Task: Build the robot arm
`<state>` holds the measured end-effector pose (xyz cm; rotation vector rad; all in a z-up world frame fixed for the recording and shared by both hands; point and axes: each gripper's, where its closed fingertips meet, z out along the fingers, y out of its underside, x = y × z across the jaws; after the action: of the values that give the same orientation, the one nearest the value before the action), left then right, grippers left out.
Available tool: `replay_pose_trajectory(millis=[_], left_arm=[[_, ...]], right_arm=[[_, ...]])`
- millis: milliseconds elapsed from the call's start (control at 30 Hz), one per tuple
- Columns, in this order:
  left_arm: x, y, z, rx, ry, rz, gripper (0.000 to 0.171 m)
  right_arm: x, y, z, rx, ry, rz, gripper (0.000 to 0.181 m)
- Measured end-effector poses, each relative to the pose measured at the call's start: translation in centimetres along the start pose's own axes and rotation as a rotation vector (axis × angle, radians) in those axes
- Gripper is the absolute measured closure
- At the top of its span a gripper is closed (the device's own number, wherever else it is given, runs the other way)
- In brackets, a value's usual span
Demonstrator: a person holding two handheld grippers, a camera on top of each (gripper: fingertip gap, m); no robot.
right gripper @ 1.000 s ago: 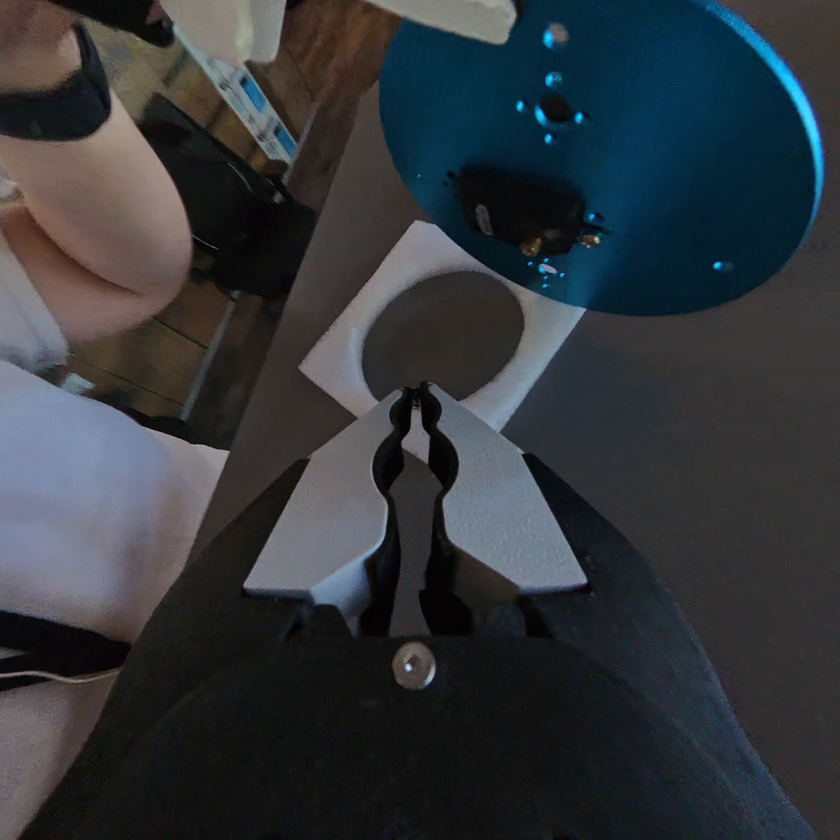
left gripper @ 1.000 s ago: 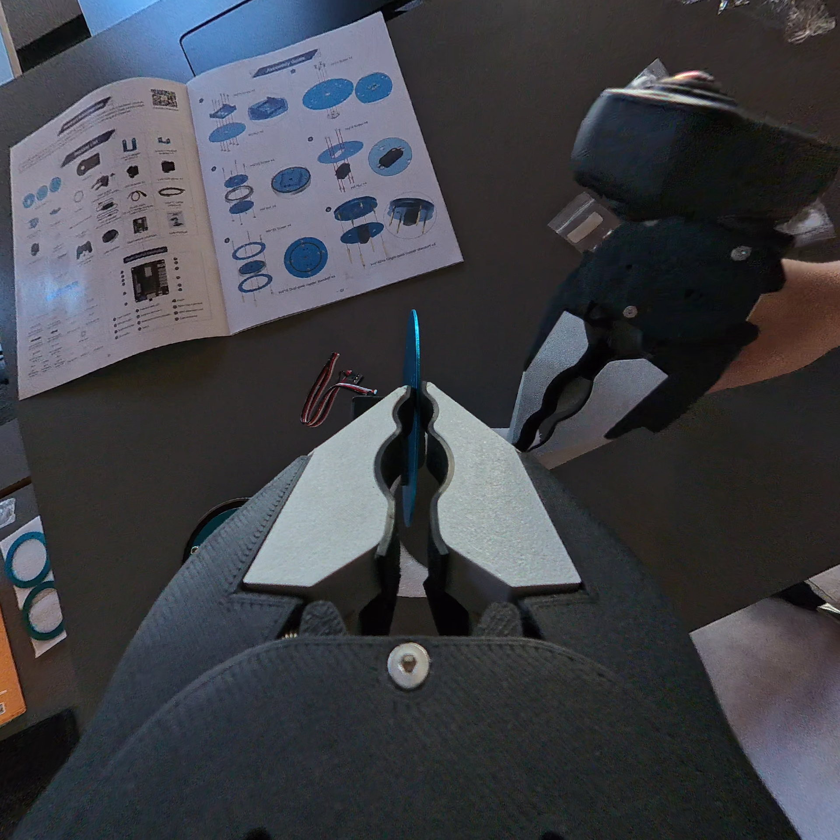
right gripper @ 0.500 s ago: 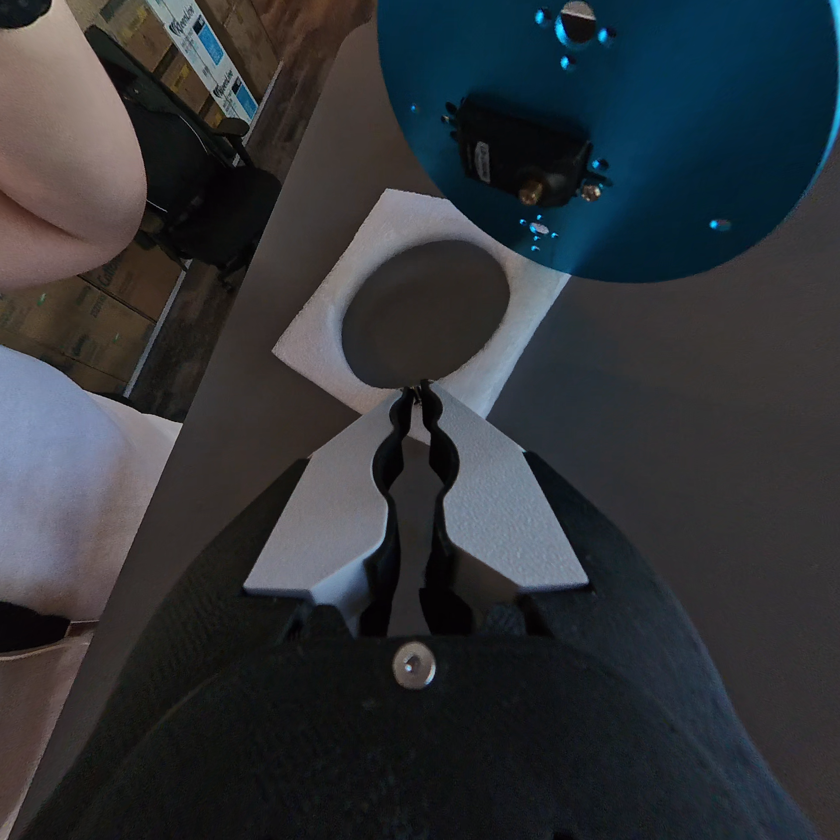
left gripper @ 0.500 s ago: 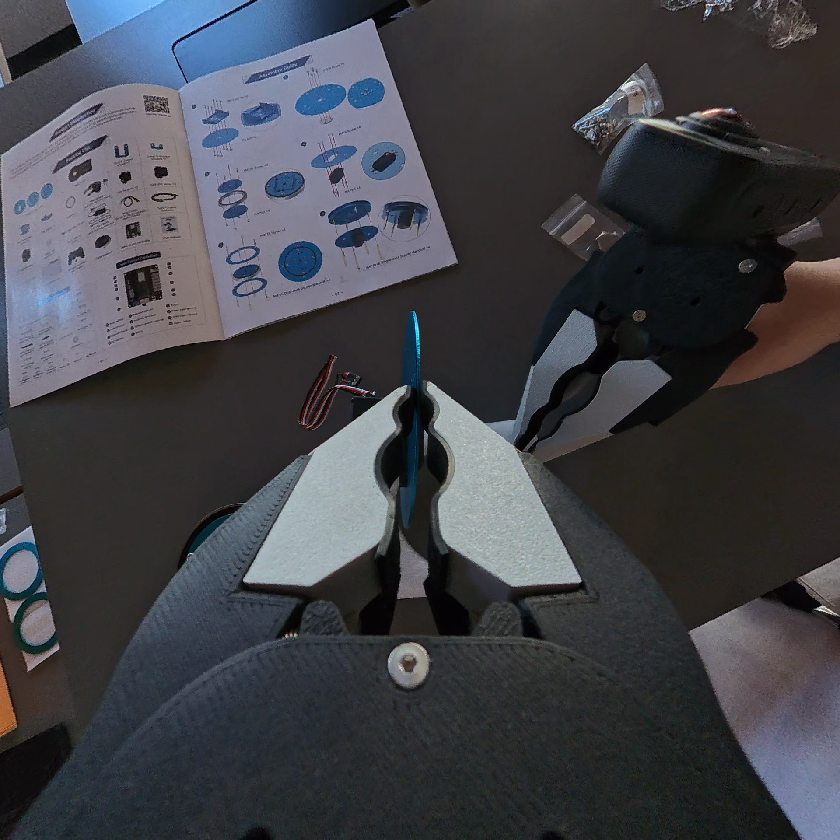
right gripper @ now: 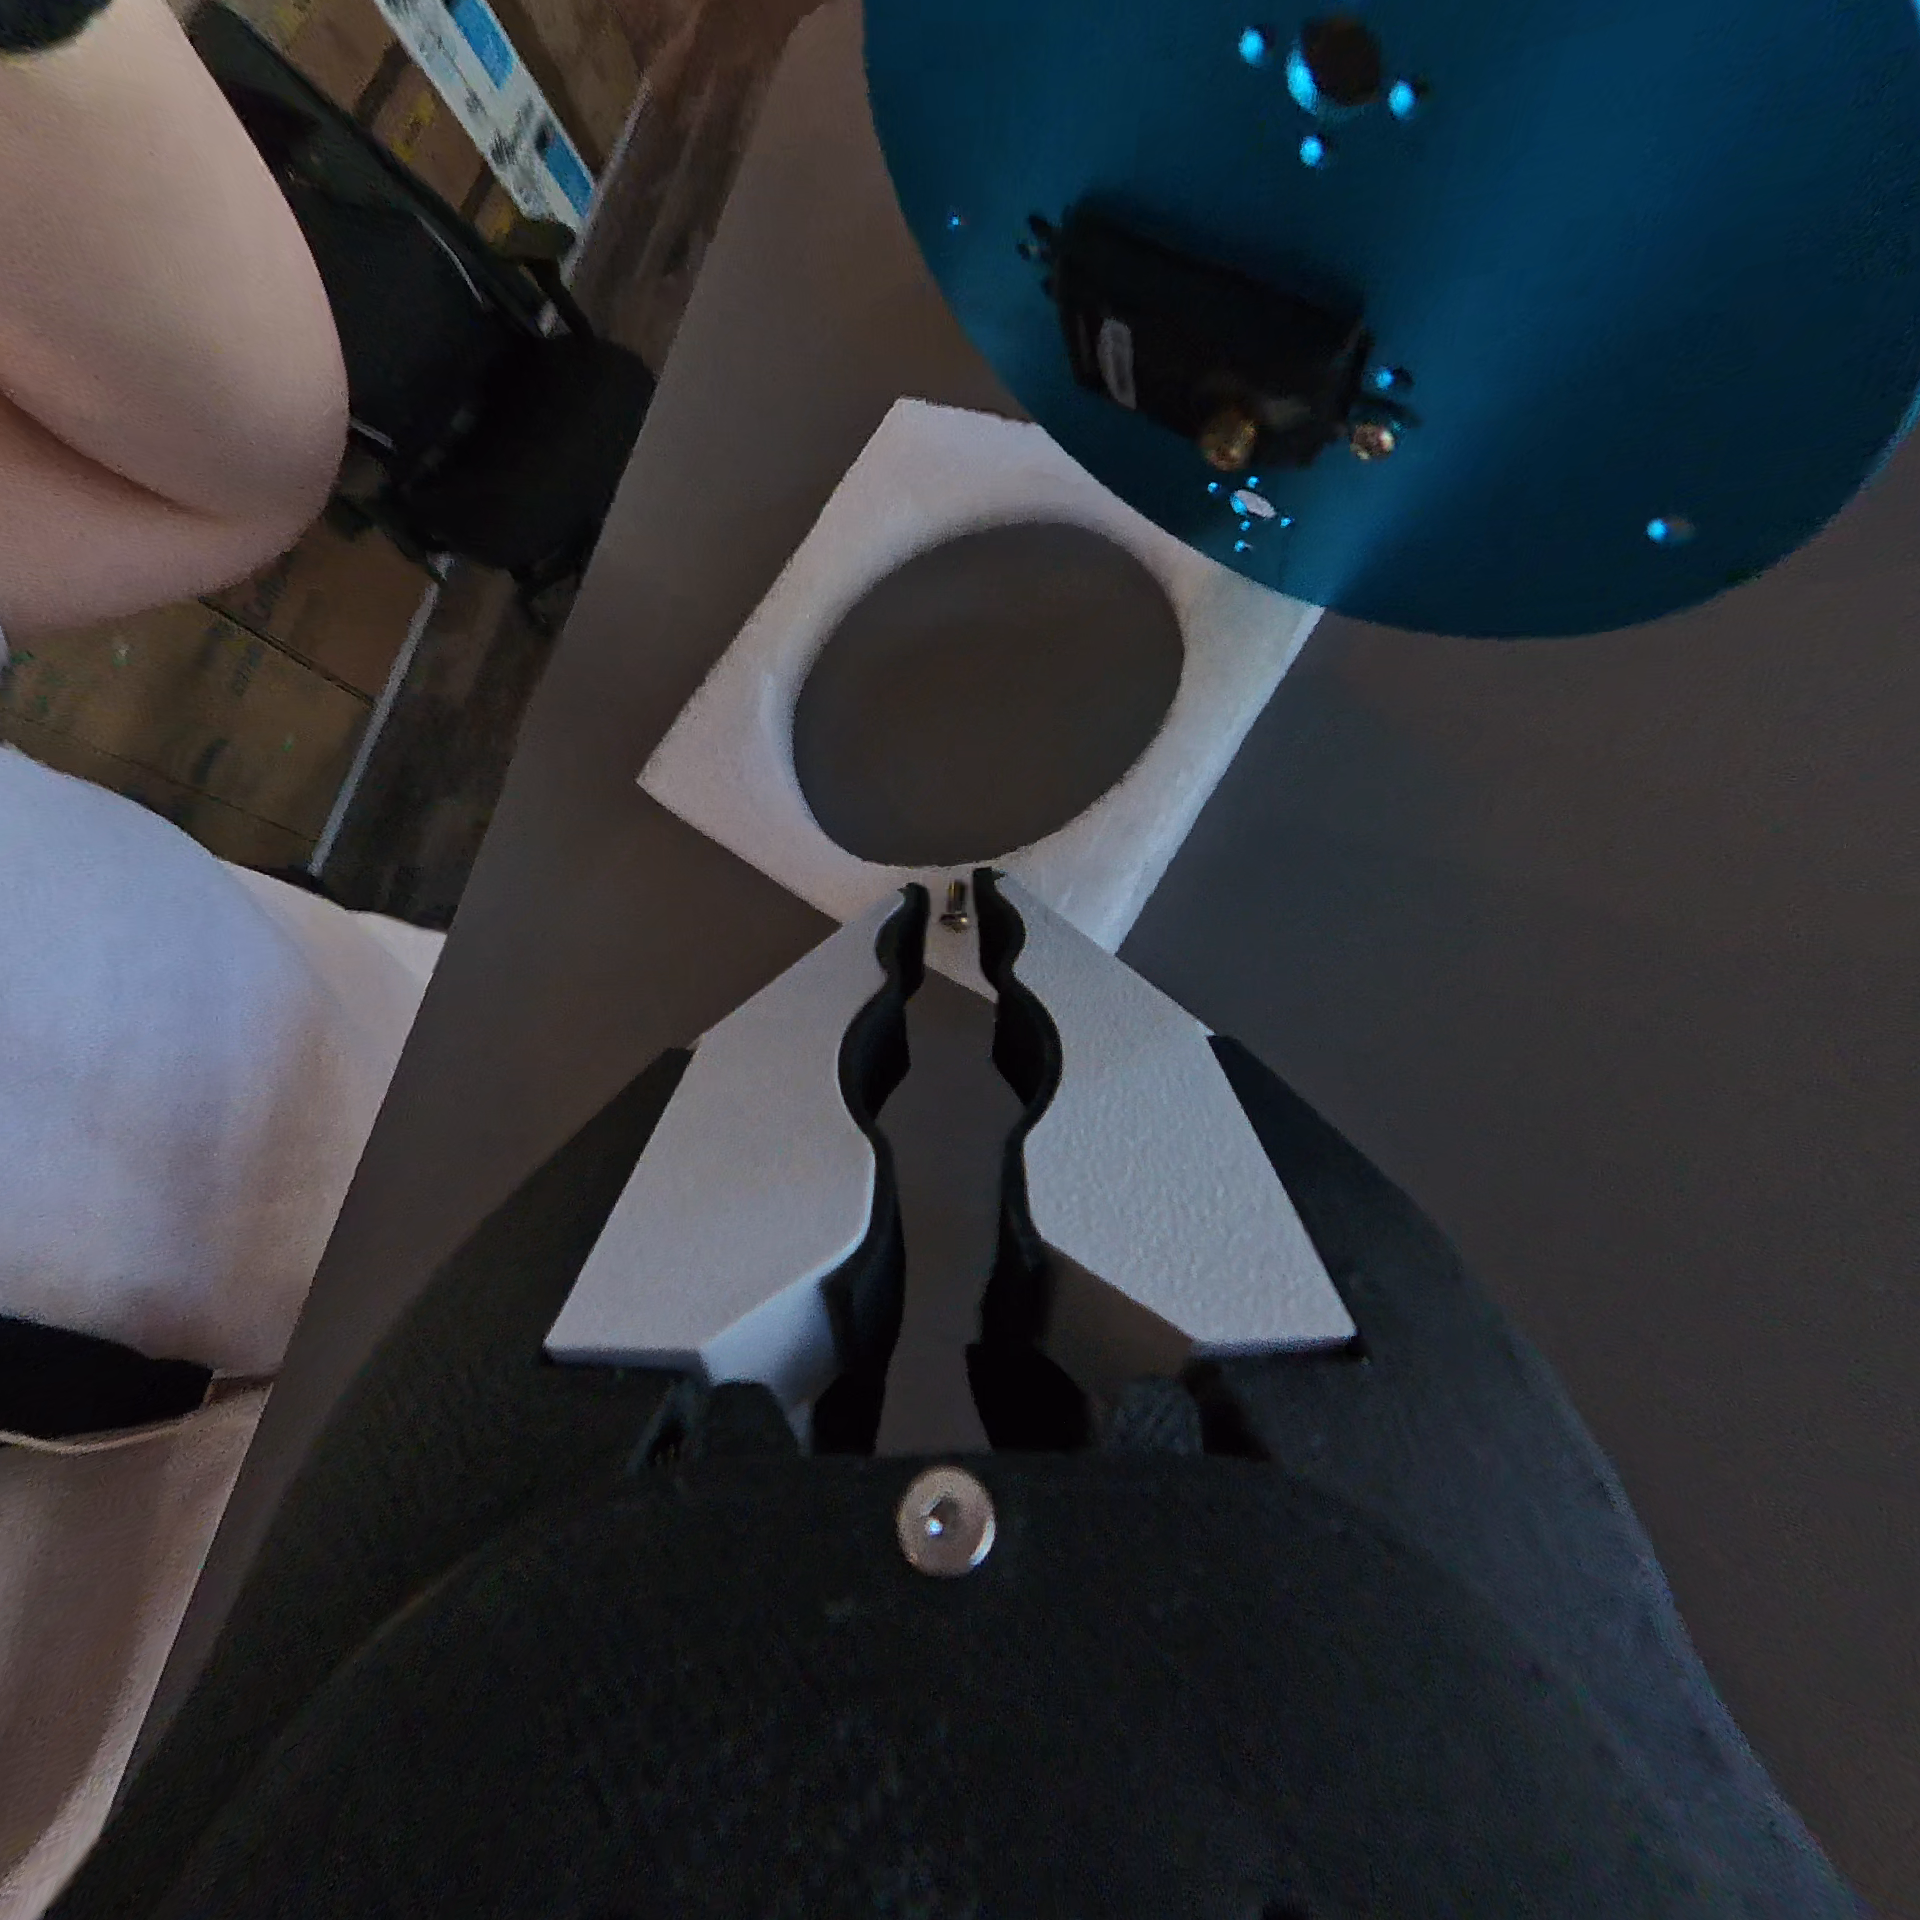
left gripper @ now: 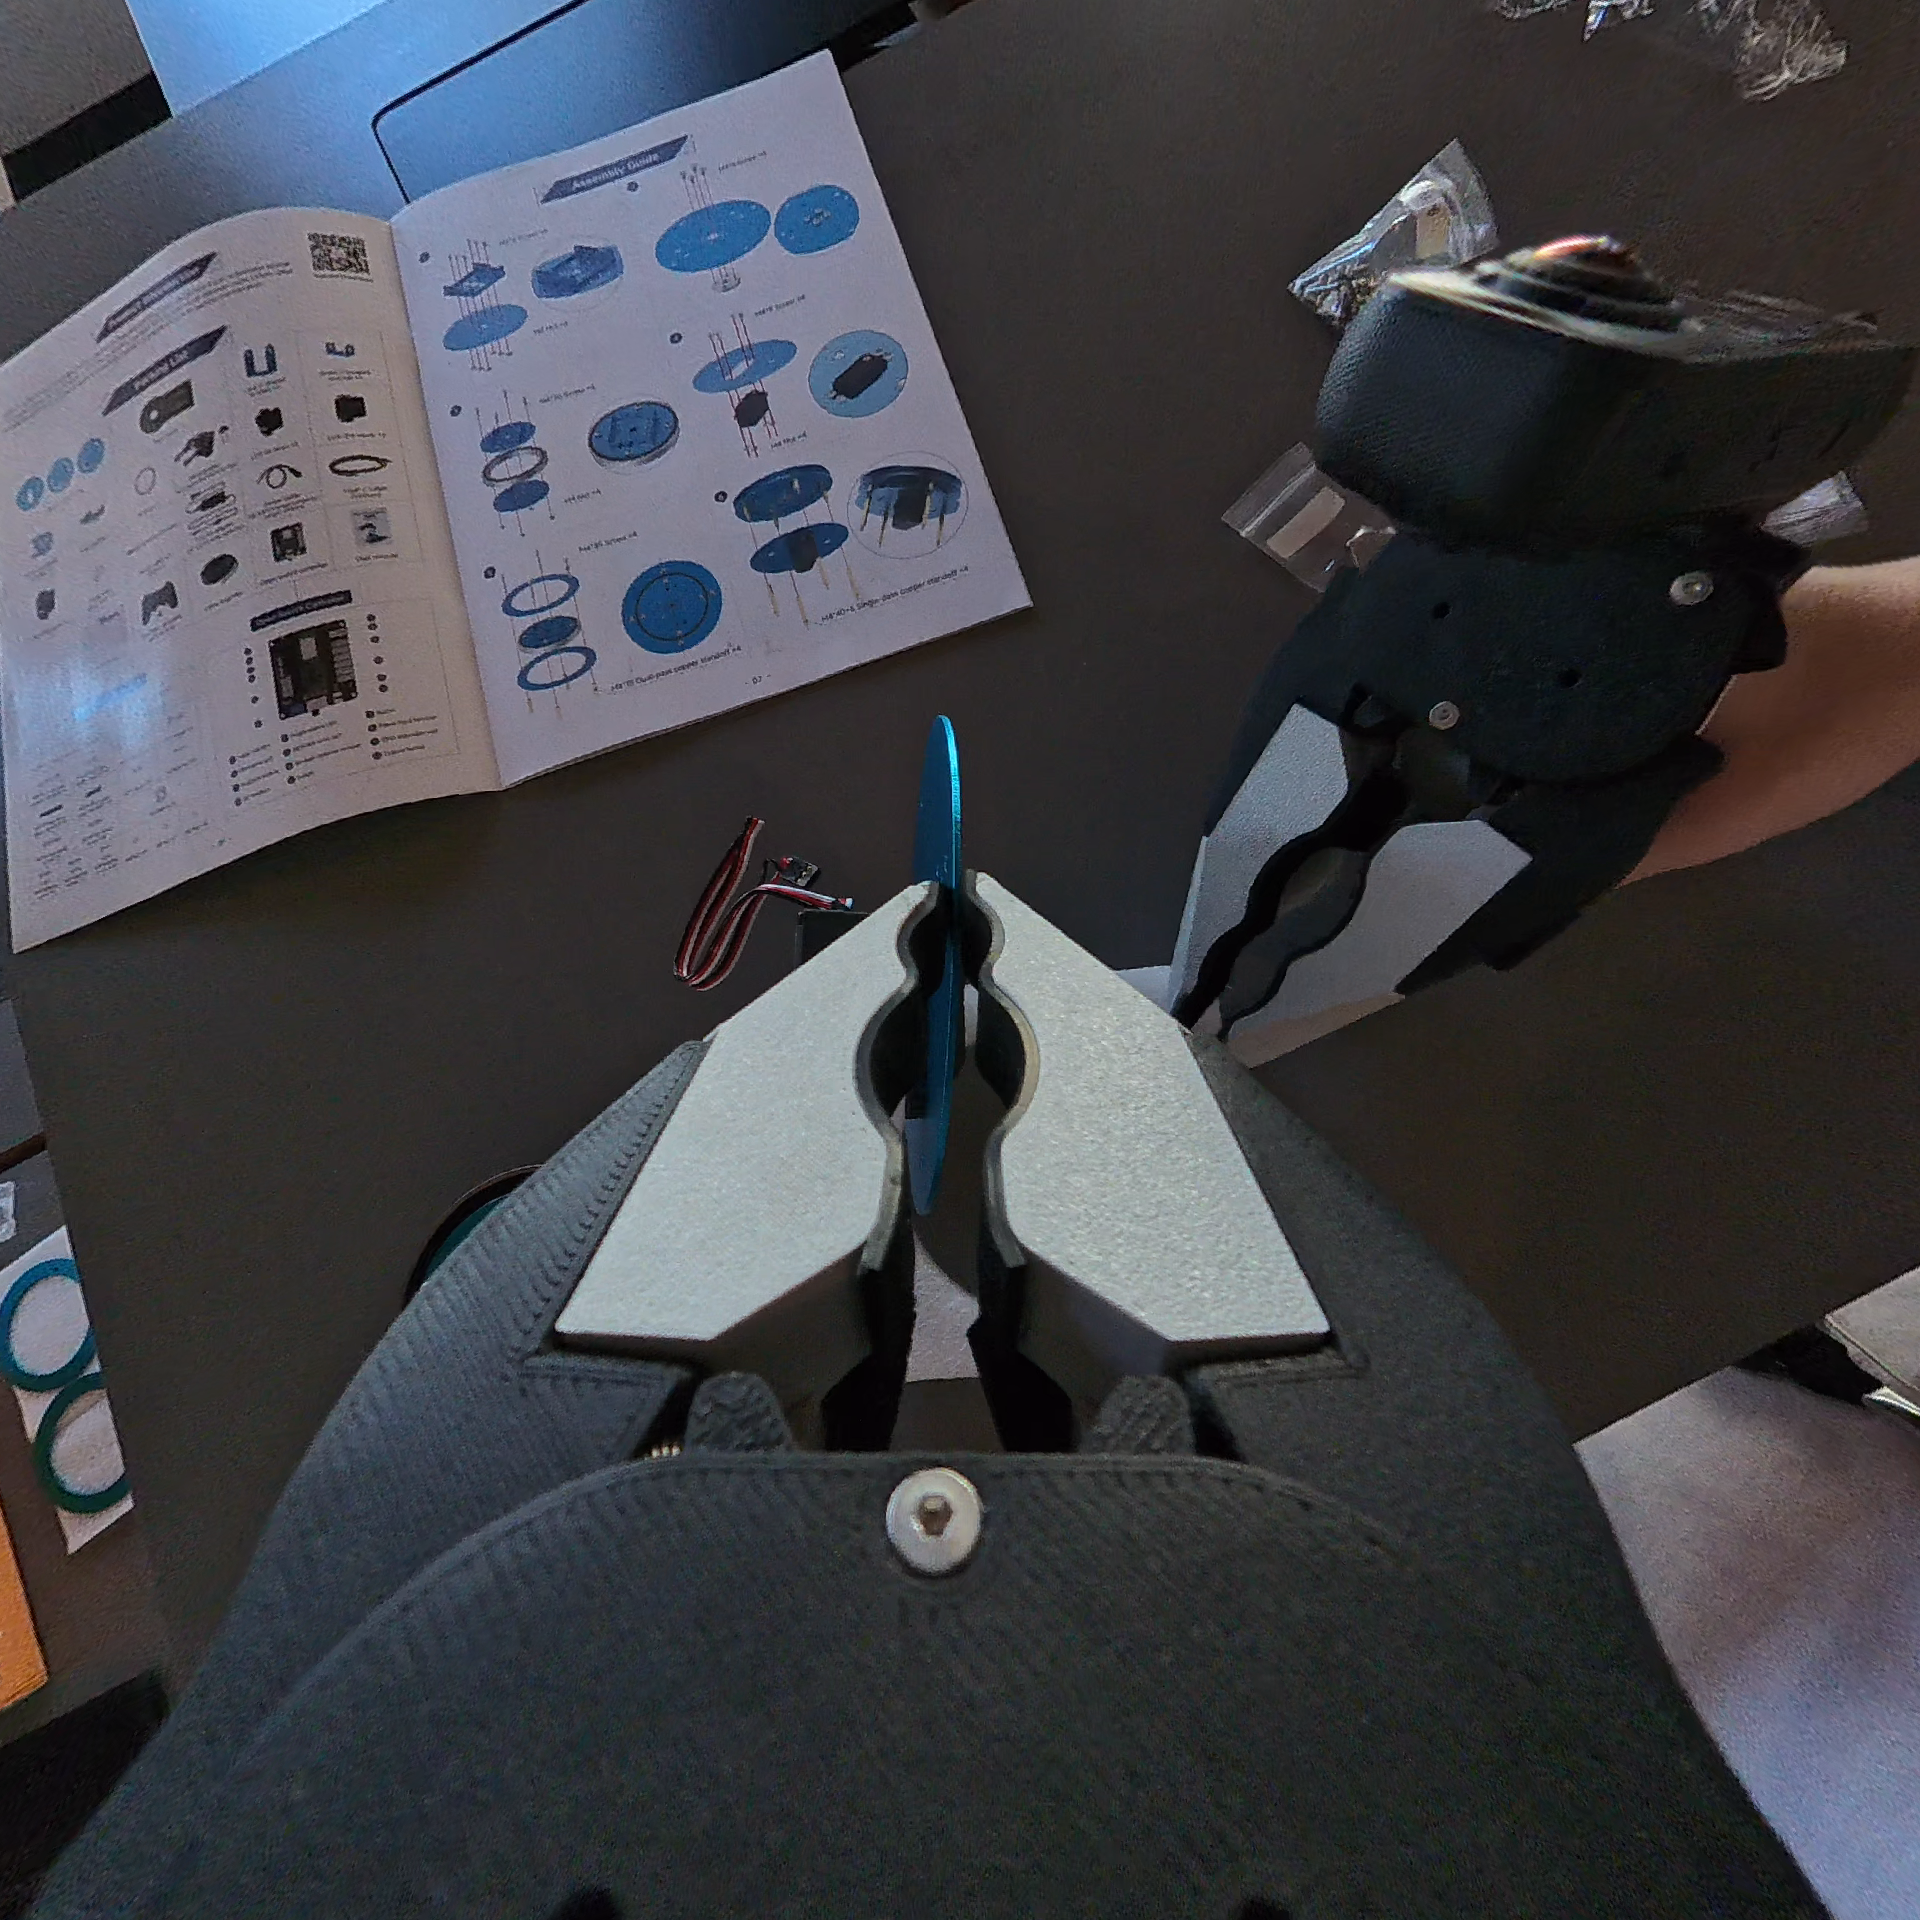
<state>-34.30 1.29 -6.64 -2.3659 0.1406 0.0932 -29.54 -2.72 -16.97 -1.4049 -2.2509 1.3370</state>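
Left fingers: your left gripper is clamped on the rim of the blue disc, held edge-on above the counter.
Right fingers: slightly parted around a tiny screw; contact is unclear.
Handling: the disc looks stiff, thin and slick, weighted by its black servo; grip the rim. The screw drops easily.
Hidden: the disc's face in the left view; the foam frame's near corner.

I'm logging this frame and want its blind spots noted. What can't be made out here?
- Blue disc, left wrist view: edge-on, its face hidden.
- Blue disc, right wrist view: cut off by the top and right edges.
- Small screw between the right gripper fingertips: too small to tell whether it is gripped.
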Motion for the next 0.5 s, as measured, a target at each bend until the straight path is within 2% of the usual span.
replay_pose_trajectory(millis=[100, 300, 500], left_arm=[[0.2, 0.0, 0.0, -0.004, 0.002, 0.005, 0.17], [0.1, 0.1, -0.1, 0.006, 0.003, -0.01, 0.17], [-0.6, 0.3, -0.5, 0.032, 0.021, -0.06, 0.17]], right_arm=[[-0.3, -0.1, -0.4, -0.106, 0.023, -0.076, 0.158], [-0.1, -1.5, -1.4, -0.289, 0.213, -0.417, 0.166], [0.0, -1.3, -0.3, -0.379, 0.191, -0.449, 0.174]])
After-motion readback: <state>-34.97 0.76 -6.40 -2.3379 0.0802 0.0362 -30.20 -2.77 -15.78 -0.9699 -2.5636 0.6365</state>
